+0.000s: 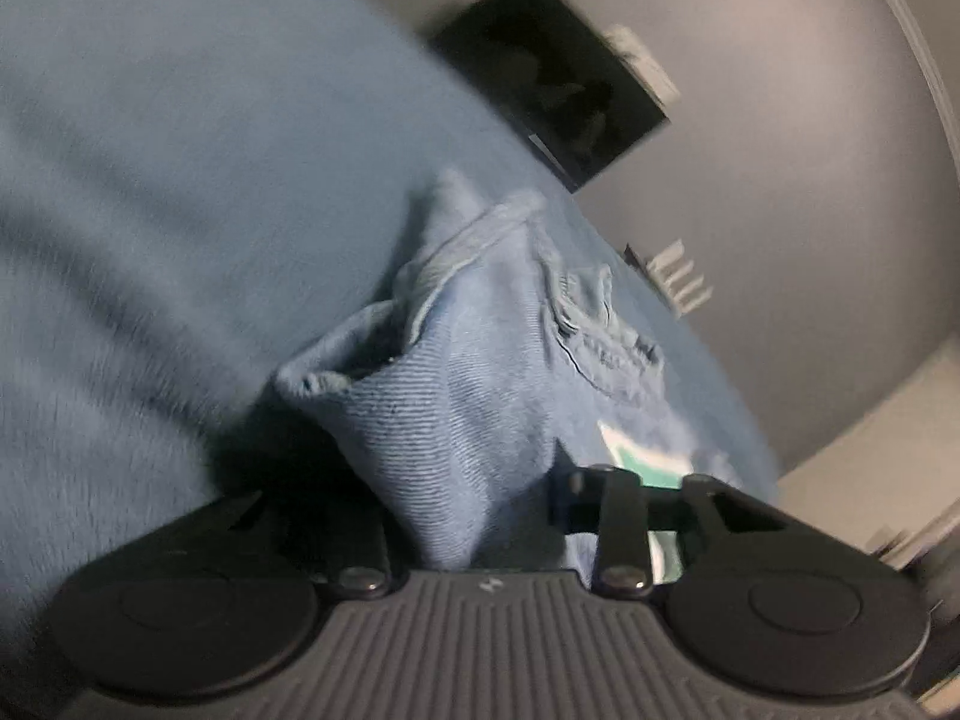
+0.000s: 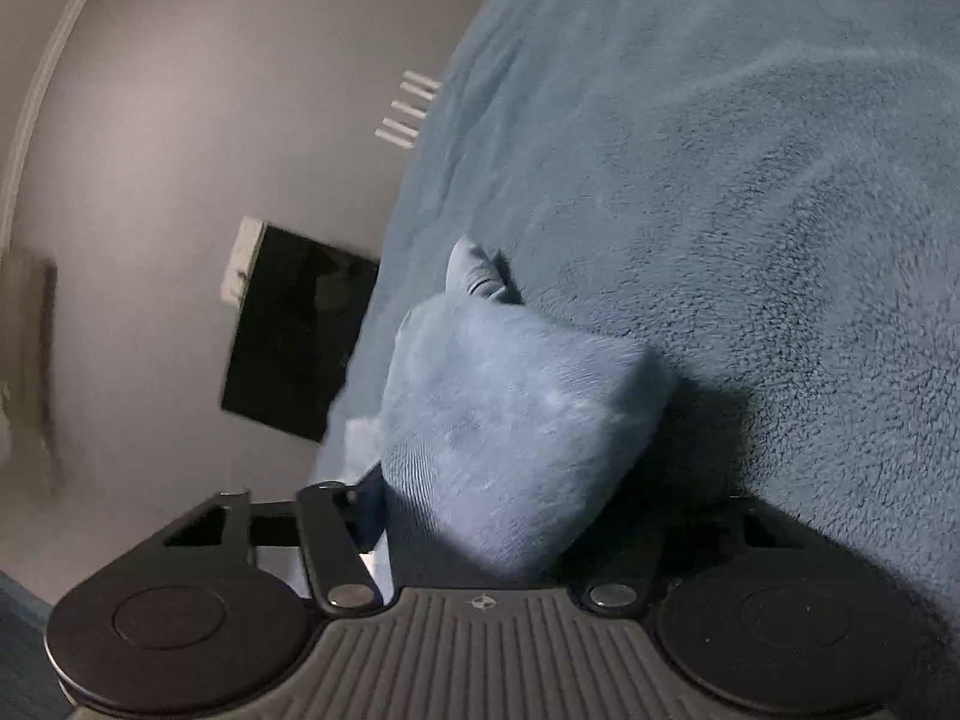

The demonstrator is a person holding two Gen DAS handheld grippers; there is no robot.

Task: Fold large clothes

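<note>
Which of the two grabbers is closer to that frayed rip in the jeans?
Left. The left gripper pinches the jeans with the frayed rip just ahead of it; the right gripper holds another bunch of denim, no rip in its view.

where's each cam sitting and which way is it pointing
Left wrist: sits on the left tongs, looking along them at gripped light blue jeans on a blue fleece blanket; only the tongs show.
Right wrist: sits on the right tongs, looking at a bunched jeans fold; only the tongs show.
Shared: blanket, jeans, grey wall, dark screen.
</note>
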